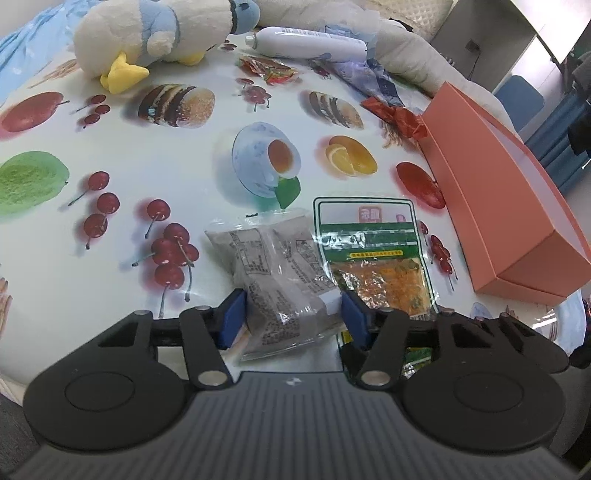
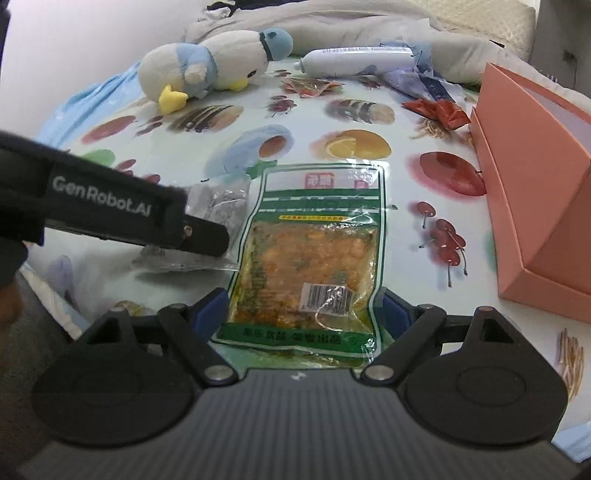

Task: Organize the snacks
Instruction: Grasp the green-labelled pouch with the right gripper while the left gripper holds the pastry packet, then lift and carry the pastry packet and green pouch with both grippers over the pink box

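Observation:
A grey clear snack packet (image 1: 273,266) lies on the fruit-print tablecloth (image 1: 92,258), and my left gripper (image 1: 293,317) has its blue pads closed against its two sides. Beside it on the right lies a green-bordered packet of orange food (image 1: 369,251). In the right wrist view that green packet (image 2: 314,251) lies flat between the jaws of my right gripper (image 2: 303,314), which stand wide and just outside its edges. The left gripper's black finger (image 2: 199,236) reaches over the grey packet (image 2: 218,203) from the left.
An open pink box (image 1: 498,206) stands at the right, its side wall (image 2: 535,206) close to the green packet. At the far side lie a plush duck (image 1: 155,33), a white bottle (image 1: 310,44), a small orange sachet (image 1: 269,68) and a red wrapper (image 1: 399,114).

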The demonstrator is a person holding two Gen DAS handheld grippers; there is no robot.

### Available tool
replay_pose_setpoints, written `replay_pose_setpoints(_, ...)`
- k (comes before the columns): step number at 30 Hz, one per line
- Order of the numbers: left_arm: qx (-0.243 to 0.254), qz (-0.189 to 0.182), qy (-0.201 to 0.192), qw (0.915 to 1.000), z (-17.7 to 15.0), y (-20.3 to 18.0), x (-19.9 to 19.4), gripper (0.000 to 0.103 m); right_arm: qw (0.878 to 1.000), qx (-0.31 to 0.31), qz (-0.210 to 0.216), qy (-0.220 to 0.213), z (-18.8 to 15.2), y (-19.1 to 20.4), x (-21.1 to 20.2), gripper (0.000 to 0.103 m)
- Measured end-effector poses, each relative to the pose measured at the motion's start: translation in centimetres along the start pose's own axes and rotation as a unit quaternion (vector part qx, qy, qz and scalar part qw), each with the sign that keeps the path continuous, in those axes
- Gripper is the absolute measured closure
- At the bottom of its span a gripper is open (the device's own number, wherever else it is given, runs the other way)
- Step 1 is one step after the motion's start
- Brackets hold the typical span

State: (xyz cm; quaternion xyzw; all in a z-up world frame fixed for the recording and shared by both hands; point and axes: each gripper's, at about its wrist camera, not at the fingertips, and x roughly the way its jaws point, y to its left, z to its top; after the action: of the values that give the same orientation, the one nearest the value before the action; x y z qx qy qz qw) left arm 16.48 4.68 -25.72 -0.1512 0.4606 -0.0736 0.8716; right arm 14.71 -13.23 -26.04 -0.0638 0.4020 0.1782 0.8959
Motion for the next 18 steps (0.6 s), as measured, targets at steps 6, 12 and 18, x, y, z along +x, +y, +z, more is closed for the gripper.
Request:
replay_pose_setpoints(6,0.021,0.011,0.002,0.9997,1.1,-0.2,-1.0,0.050,1.000,0.026,0.005,0.003,0.8,-0.5,-0.6,0.053)
replay_pose_setpoints(12,0.009,0.016,0.001,0.9998,1.4,-0.1,-1.8,0.050,0.999,0.046,-0.002,-0.011,0.5,-1.4,-1.5,0.063)
replay_pose_setpoints(18,-0.002,0.018,0.006,0.9998,0.9,-0.6,-2.5,0.050,0.998,0.064,-0.013,-0.019,0.6,-2.6,-2.4,0.067)
